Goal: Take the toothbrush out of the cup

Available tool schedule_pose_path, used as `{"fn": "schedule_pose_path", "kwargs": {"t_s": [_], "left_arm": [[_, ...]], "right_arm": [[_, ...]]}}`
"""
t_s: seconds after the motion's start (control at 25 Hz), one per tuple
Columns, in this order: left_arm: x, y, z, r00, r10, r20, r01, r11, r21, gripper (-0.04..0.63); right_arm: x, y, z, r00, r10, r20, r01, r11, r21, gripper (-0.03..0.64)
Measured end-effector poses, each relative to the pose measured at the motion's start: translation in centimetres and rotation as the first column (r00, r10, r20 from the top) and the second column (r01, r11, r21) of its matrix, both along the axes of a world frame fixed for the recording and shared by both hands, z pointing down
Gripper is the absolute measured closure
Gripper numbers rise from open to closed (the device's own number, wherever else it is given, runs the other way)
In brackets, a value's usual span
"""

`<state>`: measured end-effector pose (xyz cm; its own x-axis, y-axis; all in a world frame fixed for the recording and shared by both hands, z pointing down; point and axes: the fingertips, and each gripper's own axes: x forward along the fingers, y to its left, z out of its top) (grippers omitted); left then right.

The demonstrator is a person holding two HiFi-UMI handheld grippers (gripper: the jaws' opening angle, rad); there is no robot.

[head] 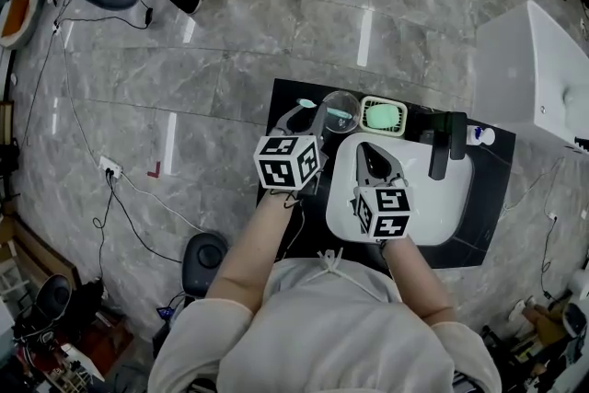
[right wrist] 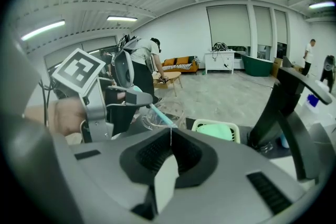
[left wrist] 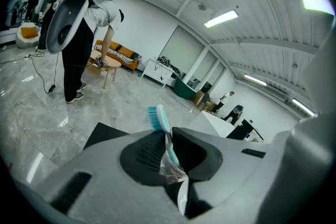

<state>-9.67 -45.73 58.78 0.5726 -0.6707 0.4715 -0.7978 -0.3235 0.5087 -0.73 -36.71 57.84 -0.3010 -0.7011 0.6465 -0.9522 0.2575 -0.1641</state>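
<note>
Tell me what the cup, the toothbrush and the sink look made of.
Cup: clear glass or plastic, glossy; you can see through it.
Toothbrush: smooth plastic, teal and white, with teal bristles.
Sink: glossy white, probably ceramic, though it could be plastic.

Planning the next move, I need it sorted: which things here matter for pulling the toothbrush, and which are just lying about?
Job: teal toothbrush; clear glass cup; left tool gripping the brush.
Lying about: pale green soap dish; black faucet; white sink basin; idle right tool.
</note>
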Motion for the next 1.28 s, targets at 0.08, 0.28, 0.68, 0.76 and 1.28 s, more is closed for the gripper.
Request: {"fn": "schedule_pose_path", "kwargs": {"t_s": [0.08,0.28,0.68,0.76,1.28], "left_arm": [[0.1,0.0,-0.4,1.0,0.001,-0.007,-0.001,1.0,0.008,0.547],[0.5,0.1,-1.7,1.0,0.011,-0.009,-0.011,0.999,0.037,0.557],[0.2,1.5,-6.5,1.0,0.006,0.03,-0.011,0.986,0.165,0.558],[0.1,2.0,-7.8,0.999,0.003,0.036,-0.01,0.981,0.196,0.557],[2.2,8.6,-15.9,0.994,0.035,0.1,-0.07,0.924,0.376,0.558]], "right_arm": [[0.1,0.2,0.0,1.0,-0.002,-0.004,0.002,1.0,-0.004,0.589],[0.5,0.8,-0.1,1.0,0.004,-0.006,-0.004,1.0,-0.008,0.589],[1.1,2.4,-1.7,1.0,0.005,0.008,-0.005,1.0,0.03,0.589],[1.1,2.7,-2.2,1.0,0.002,0.013,-0.003,0.999,0.044,0.589],[3.2,5.7,-7.7,0.999,0.003,0.043,-0.011,0.985,0.174,0.589]]}}
